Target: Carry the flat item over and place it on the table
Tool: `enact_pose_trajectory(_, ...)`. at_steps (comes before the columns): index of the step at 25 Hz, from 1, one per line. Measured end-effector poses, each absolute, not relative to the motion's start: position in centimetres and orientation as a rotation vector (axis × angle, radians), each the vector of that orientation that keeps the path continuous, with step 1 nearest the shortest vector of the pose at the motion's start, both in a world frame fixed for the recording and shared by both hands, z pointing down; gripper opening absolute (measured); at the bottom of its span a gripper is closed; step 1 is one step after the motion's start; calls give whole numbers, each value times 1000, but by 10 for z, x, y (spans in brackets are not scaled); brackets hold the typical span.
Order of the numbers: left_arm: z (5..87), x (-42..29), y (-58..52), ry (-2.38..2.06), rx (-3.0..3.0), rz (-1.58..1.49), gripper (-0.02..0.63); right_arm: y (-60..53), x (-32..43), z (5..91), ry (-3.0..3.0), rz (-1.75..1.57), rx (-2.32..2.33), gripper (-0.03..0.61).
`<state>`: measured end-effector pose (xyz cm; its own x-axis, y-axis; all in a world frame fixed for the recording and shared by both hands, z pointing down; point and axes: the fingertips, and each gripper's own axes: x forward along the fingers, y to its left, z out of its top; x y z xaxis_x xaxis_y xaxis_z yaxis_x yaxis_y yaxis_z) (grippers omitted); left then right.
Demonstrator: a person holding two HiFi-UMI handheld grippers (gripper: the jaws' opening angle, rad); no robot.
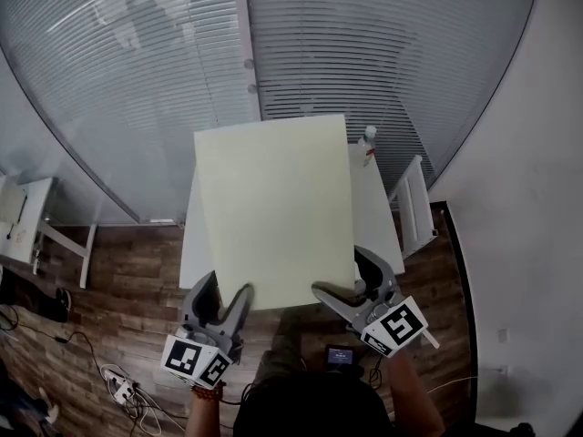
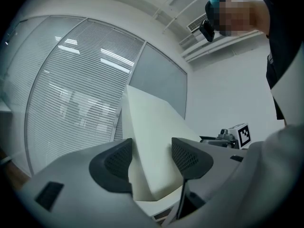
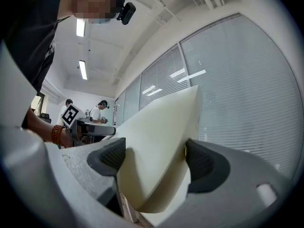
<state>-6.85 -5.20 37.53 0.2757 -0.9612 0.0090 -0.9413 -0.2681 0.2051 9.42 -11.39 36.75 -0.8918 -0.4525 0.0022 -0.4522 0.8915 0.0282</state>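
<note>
Head view: pale yellow flat board [image 1: 273, 208] held by its near edge, left gripper [image 1: 230, 299] at near-left corner, right gripper [image 1: 346, 276] at near-right corner. Board lies over the white table [image 1: 375, 217] and covers most of the top; contact with the top cannot be told. White bottle [image 1: 367, 144] at table's far right; white chair [image 1: 412, 203] just right of table. Left gripper view: jaws narrow, pads clamped on board edge [image 2: 152, 127]. Right gripper view: jaws likewise closed onto board [image 3: 161, 127], one pad on each face.
</note>
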Motion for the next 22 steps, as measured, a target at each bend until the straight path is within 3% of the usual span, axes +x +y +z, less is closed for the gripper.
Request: enact_pose_trajectory(22, 395, -74, -96, -1702, 2393, -121, 256, -157, 90, 393, -3010, 105, 752, 391)
